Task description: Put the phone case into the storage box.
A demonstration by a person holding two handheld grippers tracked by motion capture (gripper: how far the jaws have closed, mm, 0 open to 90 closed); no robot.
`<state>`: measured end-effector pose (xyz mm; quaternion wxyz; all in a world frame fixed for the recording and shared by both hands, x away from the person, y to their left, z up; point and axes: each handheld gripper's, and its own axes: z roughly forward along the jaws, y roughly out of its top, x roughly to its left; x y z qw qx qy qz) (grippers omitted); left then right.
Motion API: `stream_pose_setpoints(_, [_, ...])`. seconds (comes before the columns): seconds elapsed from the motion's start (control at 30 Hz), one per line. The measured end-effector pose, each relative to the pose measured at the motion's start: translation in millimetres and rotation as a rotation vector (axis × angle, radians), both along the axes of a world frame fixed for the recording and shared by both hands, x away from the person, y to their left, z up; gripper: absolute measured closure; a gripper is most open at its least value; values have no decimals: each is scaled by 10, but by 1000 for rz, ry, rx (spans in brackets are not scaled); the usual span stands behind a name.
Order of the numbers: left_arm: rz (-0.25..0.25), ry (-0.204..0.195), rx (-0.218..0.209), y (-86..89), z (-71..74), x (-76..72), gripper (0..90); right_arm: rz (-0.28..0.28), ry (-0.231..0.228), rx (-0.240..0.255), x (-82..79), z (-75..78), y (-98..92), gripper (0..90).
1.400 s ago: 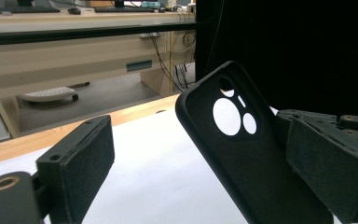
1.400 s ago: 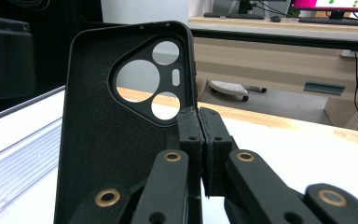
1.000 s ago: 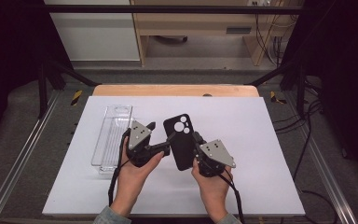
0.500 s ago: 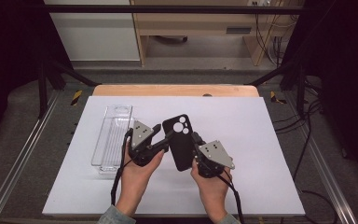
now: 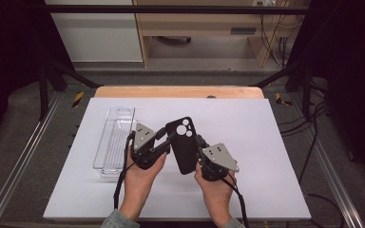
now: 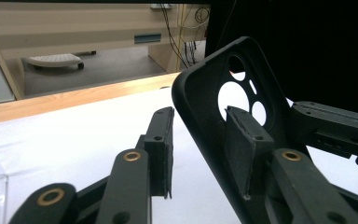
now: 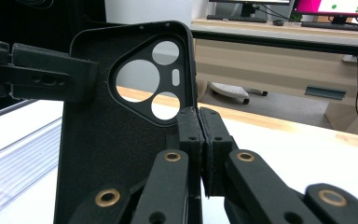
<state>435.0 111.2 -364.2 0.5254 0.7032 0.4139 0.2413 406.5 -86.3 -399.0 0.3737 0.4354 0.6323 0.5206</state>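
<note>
black phone case (image 5: 184, 145) pinched by right gripper (image 5: 200, 151); left gripper (image 5: 167, 137) closing, contact unclear.

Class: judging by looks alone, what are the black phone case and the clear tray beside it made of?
Phone case: probably soft rubbery plastic or silicone; matte, finely grained surface, no shine.
Tray: likely hard clear plastic, maybe acrylic; see-through and glossy, with bright edges and a ribbed floor.

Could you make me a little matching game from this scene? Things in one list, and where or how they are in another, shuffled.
Things:
1. phone case
2. clear box
3. right claw
4. white board

Descriptions:
A. clamped on the case's side edge
B. transparent, lying at the board's left
C. flat, under everything
D. black, with round holes

Pairs: 1-D, 2-B, 3-A, 4-C
</note>
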Motion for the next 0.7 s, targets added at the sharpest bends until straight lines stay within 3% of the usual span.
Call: stream_pose_setpoints(0.7, [-4,-1,-36,12,17,-1,743,-4,4,2,3,-20,-3,886])
